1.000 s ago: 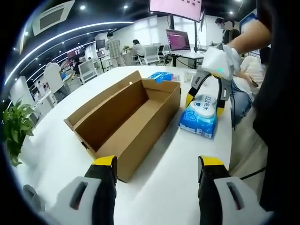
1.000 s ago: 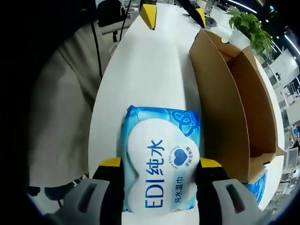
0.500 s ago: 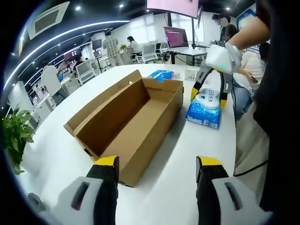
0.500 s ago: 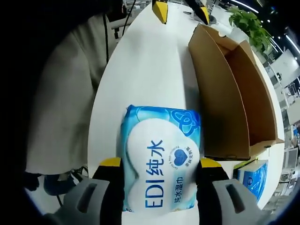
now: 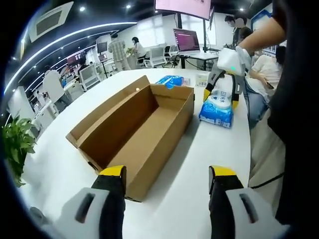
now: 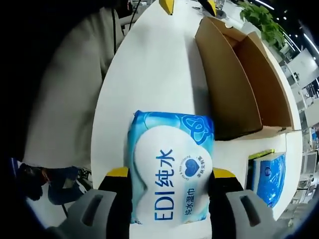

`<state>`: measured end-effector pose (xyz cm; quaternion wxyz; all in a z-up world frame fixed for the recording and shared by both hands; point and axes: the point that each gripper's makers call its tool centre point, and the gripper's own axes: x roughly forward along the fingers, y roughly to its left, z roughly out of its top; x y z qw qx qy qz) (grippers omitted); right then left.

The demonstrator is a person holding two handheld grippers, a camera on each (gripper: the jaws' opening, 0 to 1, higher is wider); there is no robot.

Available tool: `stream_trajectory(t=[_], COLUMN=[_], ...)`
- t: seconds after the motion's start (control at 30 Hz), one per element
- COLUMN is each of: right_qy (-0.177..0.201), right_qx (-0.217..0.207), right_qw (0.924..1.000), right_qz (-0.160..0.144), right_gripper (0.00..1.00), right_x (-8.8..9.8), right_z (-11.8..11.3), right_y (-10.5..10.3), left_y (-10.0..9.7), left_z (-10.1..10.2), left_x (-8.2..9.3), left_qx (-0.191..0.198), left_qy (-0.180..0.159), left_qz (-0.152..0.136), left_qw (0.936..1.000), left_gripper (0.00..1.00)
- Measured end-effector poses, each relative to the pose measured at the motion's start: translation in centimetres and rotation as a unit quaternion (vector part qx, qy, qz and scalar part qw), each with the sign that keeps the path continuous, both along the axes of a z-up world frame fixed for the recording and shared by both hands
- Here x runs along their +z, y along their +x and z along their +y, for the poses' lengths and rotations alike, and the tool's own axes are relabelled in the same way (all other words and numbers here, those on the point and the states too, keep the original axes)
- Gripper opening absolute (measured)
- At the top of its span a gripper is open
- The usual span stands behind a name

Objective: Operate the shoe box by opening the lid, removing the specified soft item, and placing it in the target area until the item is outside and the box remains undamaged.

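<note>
Pack [image 6: 171,172] clamped in right tongs [image 6: 171,199], carried further past box [image 5: 134,132], upper right; removal done, placing pending. Left tongs [image 5: 167,172] open, empty.

I see the open shoe box [image 5: 137,132] on the table [image 5: 199,199] — wipes pack [image 5: 217,108] just beside its far corner, another pack [image 5: 170,80] behind the box.

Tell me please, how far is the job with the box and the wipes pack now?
Done: the cardboard box stands open and looks empty, with no visible damage. In hand: the right hand-held gripper holds the blue wipes pack over the white table, outside the box. Left: set the pack down and release it. The left hand-held gripper is open and idle.
</note>
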<state>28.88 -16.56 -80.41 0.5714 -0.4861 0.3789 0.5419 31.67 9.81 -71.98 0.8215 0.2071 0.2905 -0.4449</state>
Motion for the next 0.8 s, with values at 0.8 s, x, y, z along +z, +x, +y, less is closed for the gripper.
stream_trajectory(t=[0.8], right_qy=[-0.023], right_qx=[-0.035], right_qw=[0.9991], right_qz=[0.001], right_gripper=[0.58], right_x=[0.0], right_z=[-5.5], right_y=[1.1], left_y=[0.1], left_z=[0.0], left_x=[0.0], left_qx=[-0.002], left_qy=[0.011], left_qz=[-0.004], left_qw=[0.9999], left_gripper=[0.69])
